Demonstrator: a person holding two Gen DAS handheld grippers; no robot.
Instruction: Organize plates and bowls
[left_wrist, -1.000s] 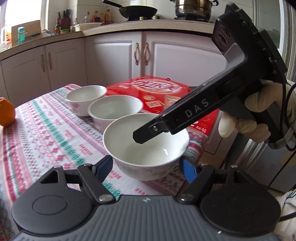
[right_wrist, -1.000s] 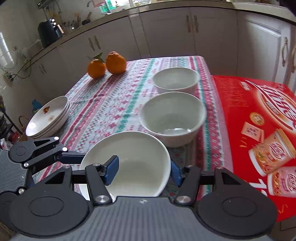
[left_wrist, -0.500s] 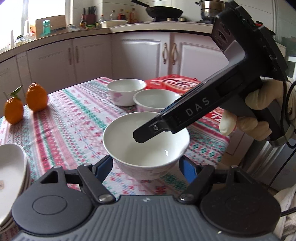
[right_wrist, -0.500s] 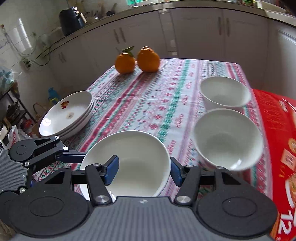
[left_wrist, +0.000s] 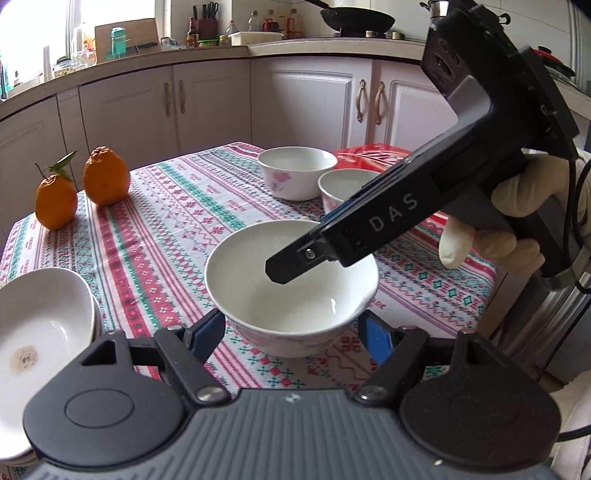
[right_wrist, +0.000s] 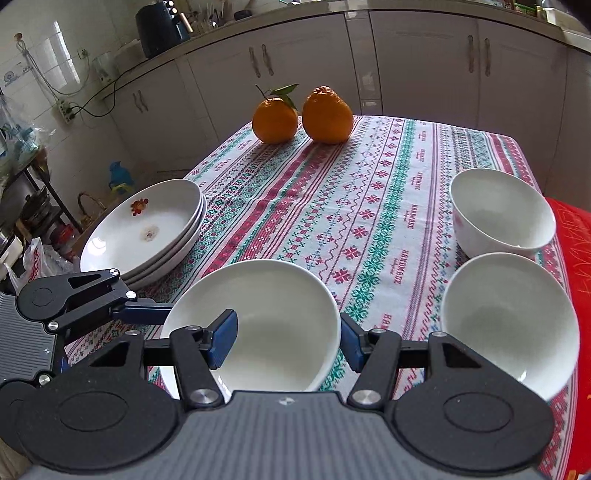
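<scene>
Holding one white bowl (left_wrist: 291, 291) with both grippers above the desk (right_wrist: 332, 206): my left gripper (left_wrist: 293, 332) clamps its outer walls, my right gripper (right_wrist: 288, 339) is closed on its rim, one pad inside. Beyond it, left, sits a stack of plates (right_wrist: 147, 229); right, two more bowls (right_wrist: 502, 210); farthest, two oranges (right_wrist: 303, 114). Two grips on smooth china could work against each other, and the bowl might slip and chip.
</scene>
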